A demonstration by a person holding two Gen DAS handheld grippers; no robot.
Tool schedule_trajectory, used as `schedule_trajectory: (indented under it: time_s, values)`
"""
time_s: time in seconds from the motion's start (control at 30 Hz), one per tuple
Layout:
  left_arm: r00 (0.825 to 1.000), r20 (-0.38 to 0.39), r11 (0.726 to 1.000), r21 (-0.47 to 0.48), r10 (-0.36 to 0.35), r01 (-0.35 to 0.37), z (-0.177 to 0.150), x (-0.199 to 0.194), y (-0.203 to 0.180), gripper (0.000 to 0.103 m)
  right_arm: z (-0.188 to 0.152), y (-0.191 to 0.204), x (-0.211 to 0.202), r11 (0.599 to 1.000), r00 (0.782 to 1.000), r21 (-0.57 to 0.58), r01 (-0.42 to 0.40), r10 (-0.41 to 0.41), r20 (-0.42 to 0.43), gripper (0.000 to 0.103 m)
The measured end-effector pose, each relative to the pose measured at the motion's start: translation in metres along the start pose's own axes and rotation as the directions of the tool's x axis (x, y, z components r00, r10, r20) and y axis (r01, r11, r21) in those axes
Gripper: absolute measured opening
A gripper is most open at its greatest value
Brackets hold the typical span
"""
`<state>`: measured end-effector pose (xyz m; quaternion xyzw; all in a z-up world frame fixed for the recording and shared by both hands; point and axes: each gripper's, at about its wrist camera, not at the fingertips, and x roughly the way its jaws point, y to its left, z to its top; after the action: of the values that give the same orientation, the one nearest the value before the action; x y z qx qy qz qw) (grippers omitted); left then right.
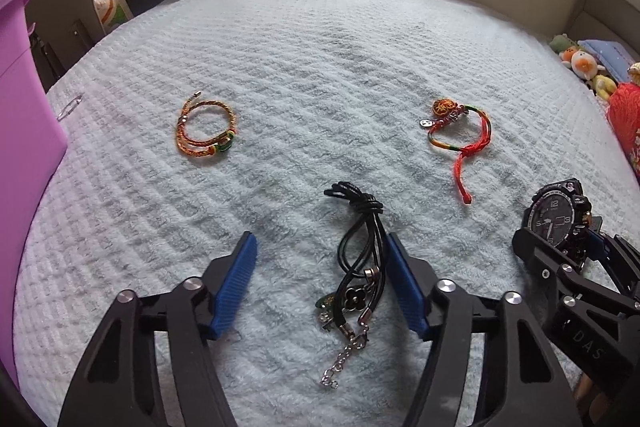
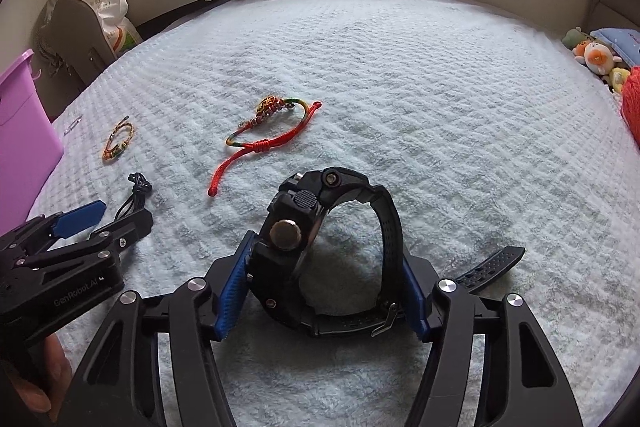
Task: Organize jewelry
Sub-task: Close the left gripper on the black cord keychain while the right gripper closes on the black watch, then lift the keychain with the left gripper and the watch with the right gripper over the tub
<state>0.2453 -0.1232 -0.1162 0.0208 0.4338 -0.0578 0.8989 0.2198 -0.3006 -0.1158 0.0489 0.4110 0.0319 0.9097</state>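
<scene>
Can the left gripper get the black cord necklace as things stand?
Probably yes. The black cord necklace already lies on the towel between the open pads of the left gripper, against its right pad, with nothing over it.

Bedroom — blanketed bed (image 1: 320, 67), plush toys (image 1: 580, 63)

- Left gripper (image 1: 322, 267): angled downward, black arms spread, blue pads (image 1: 236, 283) apart. The right pad touches a black cord; the left pad is clear of it, so nothing is clamped.
- Right gripper (image 2: 320, 287): angled downward, blue pads (image 2: 232, 291) set against both sides of a watch, one on the case, the other on the strap.
- Relative position: the two grippers lie side by side, near each other, each visible at the edge of the other's view.
- Hand (image 2: 36, 383): partly visible under the left gripper's body, holding it.
</scene>
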Motion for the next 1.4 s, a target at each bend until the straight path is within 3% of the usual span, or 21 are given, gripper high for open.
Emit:
schedule_trajectory:
  time_s: [0.03, 0.07, 0.1, 0.2, 0.43, 0.63, 0.87, 1.4]
  values:
    - [1.0, 0.002, 1.0, -0.008, 0.0, 0.0, 0.0, -0.002, 0.002, 0.049, -0.001, -0.003, -0.002, 1.0, 1.0, 0.016, -0.009, 0.009, 0.004, 0.061]
    - [1.0, 0.006, 1.0, -0.014, -0.008, 0.008, -0.001, -0.004, 0.005, 0.032, -0.001, -0.005, -0.004, 0.999, 1.0, 0.031, -0.019, 0.019, 0.009, 0.061]
    - [1.0, 0.01, 1.0, -0.018, -0.014, 0.014, -0.002, -0.005, 0.006, 0.021, -0.002, -0.008, -0.006, 0.999, 1.0, 0.041, -0.027, 0.027, 0.016, 0.061]
    - [1.0, 0.026, 1.0, 0.001, -0.006, 0.006, -0.009, -0.016, 0.005, 0.01, -0.006, -0.013, -0.012, 0.996, 0.998, 0.071, -0.053, 0.051, 0.034, 0.061]
    - [0.997, 0.022, 0.997, 0.022, -0.076, 0.075, -0.031, -0.045, 0.009, 0.009, -0.024, -0.02, -0.035, 0.983, 0.991, 0.135, -0.121, 0.111, 0.08, 0.061]
    - [0.994, 0.005, 0.994, 0.016, -0.11, 0.11, -0.042, -0.07, 0.013, 0.009, -0.044, -0.007, -0.056, 0.981, 0.991, 0.147, -0.123, 0.114, 0.062, 0.061]
    - [0.989, 0.056, 0.99, 0.015, -0.139, 0.138, -0.044, -0.112, 0.038, 0.009, -0.067, 0.021, -0.088, 0.975, 0.99, 0.171, -0.144, 0.139, 0.038, 0.061]
    - [0.973, 0.177, 0.988, -0.013, -0.151, 0.156, -0.031, -0.214, 0.133, 0.009, -0.035, 0.122, -0.174, 0.978, 0.974, 0.033, -0.205, 0.201, 0.104, 0.061]
